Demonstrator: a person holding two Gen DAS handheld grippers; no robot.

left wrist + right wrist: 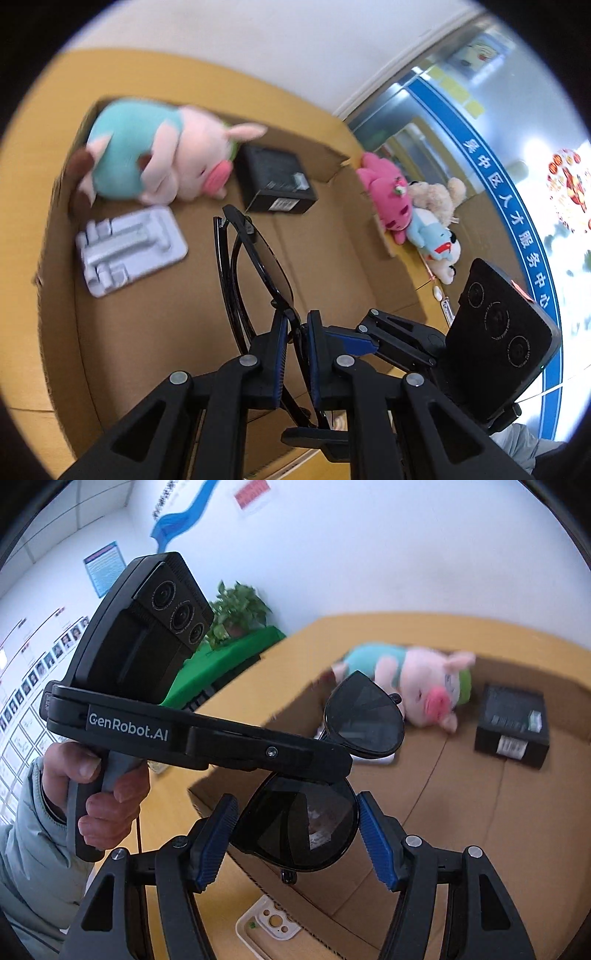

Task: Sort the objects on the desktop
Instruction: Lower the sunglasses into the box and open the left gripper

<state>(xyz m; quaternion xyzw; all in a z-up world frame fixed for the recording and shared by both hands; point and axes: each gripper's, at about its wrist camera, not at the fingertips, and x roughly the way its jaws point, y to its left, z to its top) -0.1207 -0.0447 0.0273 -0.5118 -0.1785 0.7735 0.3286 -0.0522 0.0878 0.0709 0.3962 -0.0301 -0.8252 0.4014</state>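
Note:
Black sunglasses [258, 266] hang above an open cardboard box [332, 258]. My left gripper [295, 325] is shut on the bridge of the frame, with the lenses standing edge-on ahead of it. In the right wrist view one dark lens [295, 819] sits between the blue pads [218, 830] of my right gripper [297, 803], and both pads touch its rim. The left gripper [332, 760] crosses that view from the left, held by a person's hand [92, 775]. The other lens [364, 716] sticks up beyond it.
In the cardboard box [461, 812] lie a pink pig plush in teal [166, 158], a black carton [273, 181] and a grey moulded tray [129, 251]. More plush toys [391, 199] lie beside the box on the wooden table. A beige phone case [269, 923] lies near the box's front wall.

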